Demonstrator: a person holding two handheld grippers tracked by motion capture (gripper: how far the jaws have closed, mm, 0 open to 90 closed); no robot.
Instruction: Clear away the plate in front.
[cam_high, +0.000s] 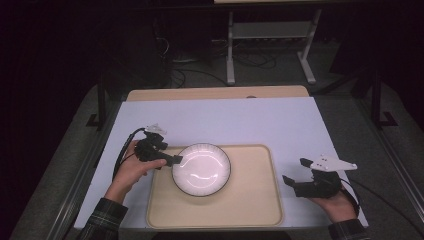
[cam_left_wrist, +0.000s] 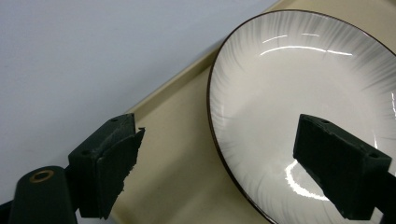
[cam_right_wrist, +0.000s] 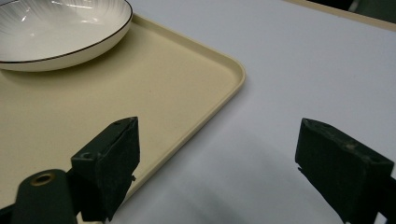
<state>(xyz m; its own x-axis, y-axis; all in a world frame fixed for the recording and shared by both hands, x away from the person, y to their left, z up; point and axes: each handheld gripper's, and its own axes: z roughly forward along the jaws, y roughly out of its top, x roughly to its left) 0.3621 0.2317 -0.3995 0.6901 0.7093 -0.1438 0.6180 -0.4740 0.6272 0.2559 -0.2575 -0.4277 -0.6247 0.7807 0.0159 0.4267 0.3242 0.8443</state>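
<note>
A white bowl-like plate (cam_high: 201, 170) with a thin dark rim sits on the left half of a beige tray (cam_high: 250, 200). My left gripper (cam_high: 176, 160) is at the plate's left edge. In the left gripper view its jaws (cam_left_wrist: 219, 128) stand wide apart across the rim of the plate (cam_left_wrist: 303, 70), one over the tray (cam_left_wrist: 187, 154) and one over the plate, with neither pad pressing. My right gripper (cam_high: 296, 171) rests open on the table just right of the tray. Between its jaws (cam_right_wrist: 219, 123) are the edge of the tray (cam_right_wrist: 140, 74) and white surface, with the plate (cam_right_wrist: 56, 28) farther off.
A white sheet (cam_high: 225, 120) covers the table, and a strip of wooden top (cam_high: 215, 92) shows along the far edge. A metal stand (cam_high: 270, 45) and cables are on the floor beyond. The right half of the tray is bare.
</note>
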